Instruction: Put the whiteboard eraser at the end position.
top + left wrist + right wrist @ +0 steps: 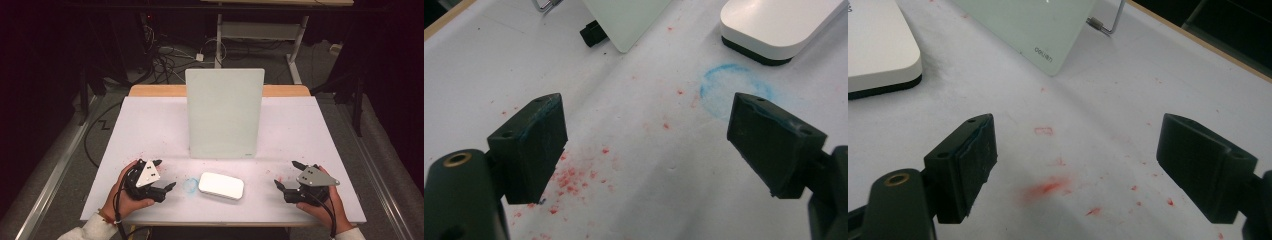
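While both hands rest near the front edge, the white-covered rectangular table (150, 120) carries everything else. Largest on it is the pale green glass board (224, 112), standing upright at the middle on a thin metal wire prop (1113, 20) behind it. In front of the board lies the flat white rounded-rectangle eraser block with a dark base (221, 185), between the two grippers and apart from both. The black left gripper (164, 175) sits just left of the block, jaws spread wide with nothing between them. The black right gripper (290, 174) sits well to the block's right, jaws likewise apart and empty. A faint blue chalky ring (734, 87) marks the cover just beside the block, and red specks (1048, 187) are scattered around.
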Action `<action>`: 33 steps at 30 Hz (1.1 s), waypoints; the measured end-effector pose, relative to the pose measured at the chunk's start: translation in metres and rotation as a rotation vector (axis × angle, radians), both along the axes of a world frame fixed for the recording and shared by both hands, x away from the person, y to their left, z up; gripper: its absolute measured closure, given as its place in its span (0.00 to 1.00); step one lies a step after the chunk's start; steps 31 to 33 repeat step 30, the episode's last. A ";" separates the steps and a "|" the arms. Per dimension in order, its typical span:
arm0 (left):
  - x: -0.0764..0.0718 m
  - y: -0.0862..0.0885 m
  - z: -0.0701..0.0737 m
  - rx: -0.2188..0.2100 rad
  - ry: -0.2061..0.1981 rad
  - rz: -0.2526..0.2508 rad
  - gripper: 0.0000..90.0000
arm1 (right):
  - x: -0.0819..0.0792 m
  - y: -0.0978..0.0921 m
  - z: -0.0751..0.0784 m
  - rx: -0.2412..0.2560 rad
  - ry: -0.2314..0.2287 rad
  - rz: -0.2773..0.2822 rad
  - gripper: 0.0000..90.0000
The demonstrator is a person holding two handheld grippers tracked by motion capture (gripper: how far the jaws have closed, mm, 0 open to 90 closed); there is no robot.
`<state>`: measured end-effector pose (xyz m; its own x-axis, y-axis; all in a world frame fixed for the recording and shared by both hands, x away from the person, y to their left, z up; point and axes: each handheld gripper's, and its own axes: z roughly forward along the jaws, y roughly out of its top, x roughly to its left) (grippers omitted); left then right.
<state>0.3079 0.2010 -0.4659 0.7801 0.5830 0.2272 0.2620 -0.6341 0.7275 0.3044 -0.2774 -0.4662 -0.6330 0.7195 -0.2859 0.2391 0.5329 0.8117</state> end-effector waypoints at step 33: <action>0.004 -0.005 -0.002 0.020 0.015 -0.004 0.17 | 0.001 -0.001 -0.002 -0.009 0.003 0.003 0.19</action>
